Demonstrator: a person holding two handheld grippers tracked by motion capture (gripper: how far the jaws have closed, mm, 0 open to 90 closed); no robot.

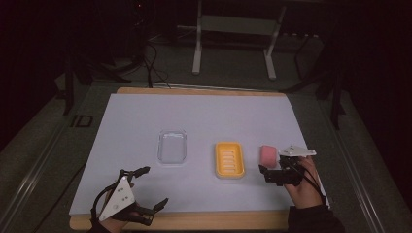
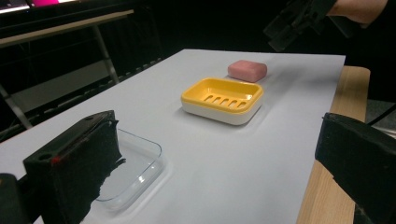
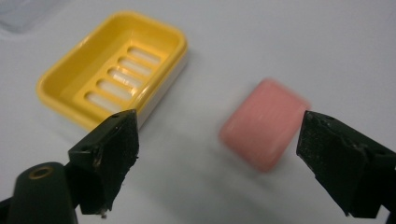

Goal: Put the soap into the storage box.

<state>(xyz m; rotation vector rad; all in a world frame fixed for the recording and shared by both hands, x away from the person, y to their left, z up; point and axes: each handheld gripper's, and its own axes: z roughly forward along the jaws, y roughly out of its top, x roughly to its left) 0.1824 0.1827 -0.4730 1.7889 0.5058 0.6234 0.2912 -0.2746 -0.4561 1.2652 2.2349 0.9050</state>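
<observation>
A pink soap bar (image 1: pixel 268 155) lies flat on the white sheet, just right of a yellow slotted soap dish (image 1: pixel 229 159) that holds nothing. My right gripper (image 1: pixel 273 168) hovers just in front of the soap. In the right gripper view its jaws (image 3: pixel 219 129) stand wide open, with the blurred soap (image 3: pixel 264 123) lying ahead between them, untouched, and the dish (image 3: pixel 116 65) at the upper left. My left gripper (image 1: pixel 154 186) is open near the front left edge, holding nothing. It looks across at the dish (image 2: pixel 223 98) and the soap (image 2: pixel 247 70).
A clear shallow plastic tray (image 1: pixel 172 146) sits left of the dish, close to my left gripper's jaw (image 2: pixel 135 163). The white sheet (image 1: pixel 204 116) covers a wooden table whose edge (image 1: pixel 194 221) shows in front. Dark floor, cables and a stand frame (image 1: pixel 233 29) lie beyond.
</observation>
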